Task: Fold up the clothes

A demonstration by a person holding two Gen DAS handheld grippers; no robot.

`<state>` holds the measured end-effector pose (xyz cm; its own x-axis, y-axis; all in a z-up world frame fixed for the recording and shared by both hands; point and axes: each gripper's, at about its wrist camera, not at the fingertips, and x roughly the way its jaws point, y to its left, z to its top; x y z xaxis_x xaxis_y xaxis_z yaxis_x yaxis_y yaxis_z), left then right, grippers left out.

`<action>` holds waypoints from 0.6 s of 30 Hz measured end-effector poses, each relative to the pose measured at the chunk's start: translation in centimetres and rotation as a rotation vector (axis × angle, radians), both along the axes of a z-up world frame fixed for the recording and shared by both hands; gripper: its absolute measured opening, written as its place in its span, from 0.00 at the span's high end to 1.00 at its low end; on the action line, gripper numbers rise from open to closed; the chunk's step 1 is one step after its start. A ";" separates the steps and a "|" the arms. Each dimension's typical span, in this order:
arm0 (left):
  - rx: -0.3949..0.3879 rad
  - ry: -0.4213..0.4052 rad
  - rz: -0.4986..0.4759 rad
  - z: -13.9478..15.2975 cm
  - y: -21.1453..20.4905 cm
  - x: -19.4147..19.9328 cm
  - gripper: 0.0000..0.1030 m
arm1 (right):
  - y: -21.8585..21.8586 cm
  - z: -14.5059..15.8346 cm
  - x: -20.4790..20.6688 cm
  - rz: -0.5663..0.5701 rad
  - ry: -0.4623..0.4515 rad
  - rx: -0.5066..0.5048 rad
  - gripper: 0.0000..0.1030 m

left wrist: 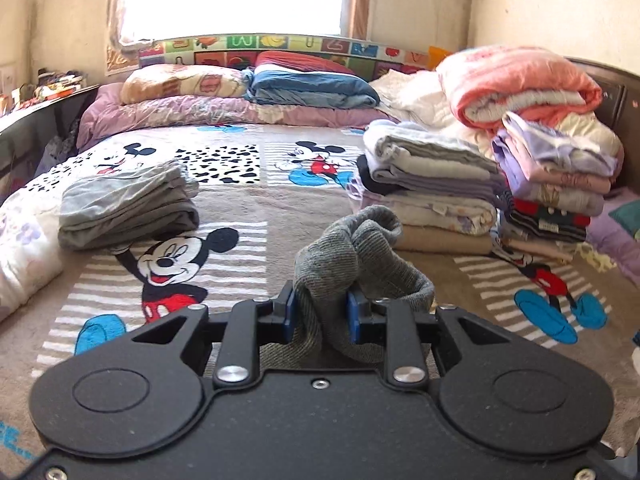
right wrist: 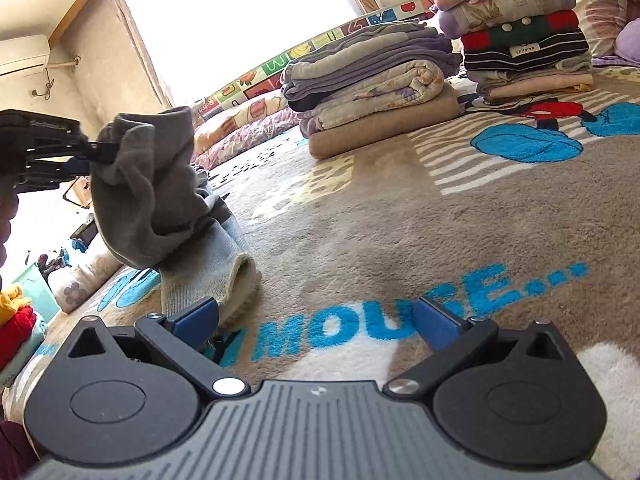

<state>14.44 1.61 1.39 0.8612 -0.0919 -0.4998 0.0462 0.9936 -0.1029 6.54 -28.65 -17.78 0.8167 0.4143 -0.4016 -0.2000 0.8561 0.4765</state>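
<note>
My left gripper [left wrist: 321, 307] is shut on a bunched grey sock [left wrist: 352, 256] and holds it above the Mickey Mouse blanket [left wrist: 248, 208]. In the right wrist view the same left gripper [right wrist: 96, 152] shows at the left, with the grey sock [right wrist: 148, 192] hanging from it. A second, lighter grey sock [right wrist: 212, 264] lies on the blanket [right wrist: 400, 216] beneath it. My right gripper [right wrist: 316, 320] is open and empty, low over the blanket, its left finger beside that lying sock.
A folded grey garment [left wrist: 128, 204] lies at the left of the bed. Two stacks of folded clothes [left wrist: 432, 184] [left wrist: 556, 184] stand at the right, also in the right wrist view [right wrist: 372, 80] [right wrist: 520, 32]. Pillows and bedding [left wrist: 240, 92] lie at the headboard.
</note>
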 end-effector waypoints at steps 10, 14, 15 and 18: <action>-0.120 0.006 0.107 -1.5 10.0 -4.4 0.77 | 1.1 0.5 -0.5 0.011 0.020 -0.098 0.00; -0.198 0.015 0.169 -3.4 13.8 -5.4 0.77 | 0.7 1.0 -0.9 0.003 0.050 -0.040 0.00; -0.222 0.021 0.186 -4.1 14.7 -5.6 0.77 | 0.7 1.1 -1.0 0.001 0.059 -0.021 0.00; -0.294 0.041 0.248 -6.1 17.3 -6.3 0.78 | 1.4 1.7 -1.0 0.013 0.070 -0.011 0.00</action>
<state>8.12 18.95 -4.68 0.8549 -0.0280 -0.5180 -0.2021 0.9017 -0.3822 5.52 -27.28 -16.11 0.7809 0.4199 -0.4625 -0.1776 0.8591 0.4801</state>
